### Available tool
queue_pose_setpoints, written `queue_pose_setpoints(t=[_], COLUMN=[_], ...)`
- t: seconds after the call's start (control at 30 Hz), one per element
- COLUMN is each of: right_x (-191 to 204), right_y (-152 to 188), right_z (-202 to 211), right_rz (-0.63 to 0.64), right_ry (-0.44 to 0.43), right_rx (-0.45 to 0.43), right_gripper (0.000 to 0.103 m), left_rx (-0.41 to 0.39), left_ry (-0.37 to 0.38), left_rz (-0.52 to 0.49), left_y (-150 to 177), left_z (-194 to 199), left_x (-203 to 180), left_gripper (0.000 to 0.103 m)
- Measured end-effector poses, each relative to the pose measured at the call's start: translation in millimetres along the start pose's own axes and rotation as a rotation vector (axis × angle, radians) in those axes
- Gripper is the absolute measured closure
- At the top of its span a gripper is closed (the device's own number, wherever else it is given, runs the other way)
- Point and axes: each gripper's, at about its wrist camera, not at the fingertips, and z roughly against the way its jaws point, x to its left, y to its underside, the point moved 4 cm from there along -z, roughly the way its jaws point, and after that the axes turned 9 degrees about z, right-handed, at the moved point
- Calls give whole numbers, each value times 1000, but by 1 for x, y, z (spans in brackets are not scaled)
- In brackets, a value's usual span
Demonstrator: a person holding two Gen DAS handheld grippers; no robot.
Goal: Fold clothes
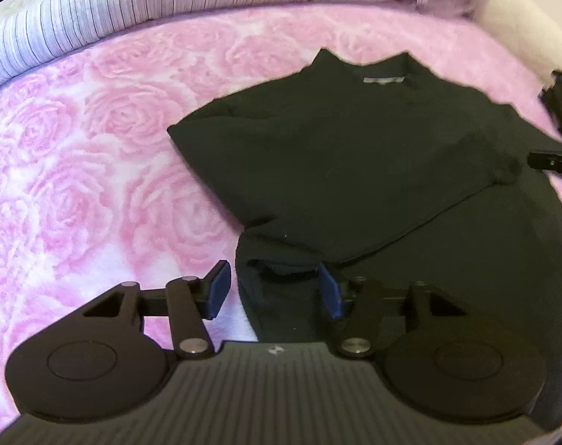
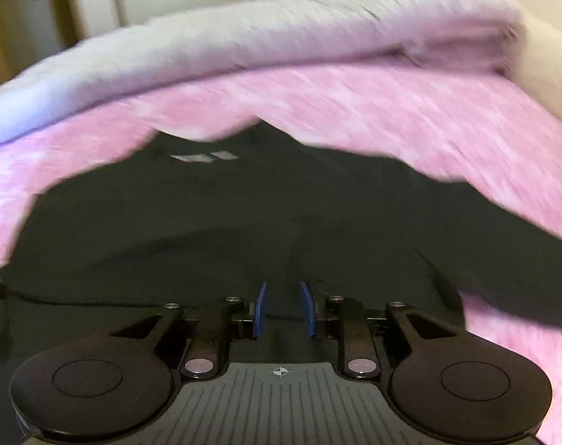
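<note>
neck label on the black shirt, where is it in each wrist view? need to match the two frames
Left wrist: the neck label sits upper right of centre, just inside the collar of the black shirt.
Right wrist: the label sits upper left of centre, blurred, at the shirt's far edge.
Shared landmark: the striped grey bedding along the far side of the pink rose blanket.

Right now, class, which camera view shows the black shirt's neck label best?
The left wrist view: the neck label sits sharp inside the collar of the black shirt. The right wrist view shows it smeared by motion blur.
</note>
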Motion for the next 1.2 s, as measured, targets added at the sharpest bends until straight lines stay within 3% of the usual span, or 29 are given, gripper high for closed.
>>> queue_pose_setpoints(t=[0.23, 0.27, 0.33, 0.43, 0.63, 0.83, 0.9, 1.03, 1.2], right_x=[99, 113, 140, 182, 219, 255, 267, 290, 278], right_y=[-61, -70, -86, -111, -129, -146, -151, -163, -166], right_z=[-55, -62, -77, -99, -135, -170, -182, -205, -217], right_rz=[279, 319, 398, 518, 610, 697, 726, 784, 654], right_ry=[-290, -331, -414, -538, -567, -588, -595, -608, -603], right_rx=[5, 6, 8, 10, 72, 137, 159, 202, 175], right_gripper=[77, 76, 76, 76, 71, 71, 102, 103, 102], left_rx=[-20, -25, -24, -33, -85, -126, -135, -154, -152], left_ry=[135, 149, 160, 158, 191, 208, 210, 203, 196], left_rz=[258, 282, 309, 334, 457, 515, 534, 595, 645], left_y=[-3, -3, 0, 12, 33, 40, 42, 48, 50], left_z=[-12, -12, -15, -16, -13, -10, -9, -8, -12], left_x=[32, 34, 37, 41, 53, 57, 58, 64, 73], left_gripper=[62, 67, 89, 96, 97, 98, 98, 101, 103])
